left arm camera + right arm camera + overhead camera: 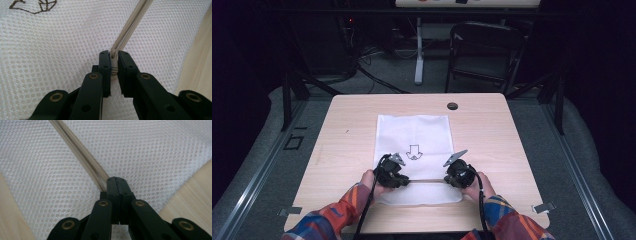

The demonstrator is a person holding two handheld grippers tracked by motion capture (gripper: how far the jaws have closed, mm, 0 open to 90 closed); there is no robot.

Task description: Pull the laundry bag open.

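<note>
Your two claws sit at opposite ends of the zipper (427, 180) that runs across the white mesh bag (414, 137), and that spacing looks deliberate: one end anchored, the other worked, so the track stays taut and straight rather than bunching. Your left claw (113, 61) is pinching the grey zipper pull (114, 67), its pads pressed against it from both sides, so this is likely the end that travels. Your right claw (116, 185) is pressed together at the other end of the zipper, where the beige track disappears under its tips; whether it nips the tape or the mesh there you cannot tell, but it reads as the holding hand.

The bag lies flat on the table (347, 120), with the zipper near its edge closest to you. It is fine white netting, soft and slightly rumpled beside the zipper. Beyond the zipper, toward the bag's middle, a small dark arrow drawing (413, 151) is printed.
</note>
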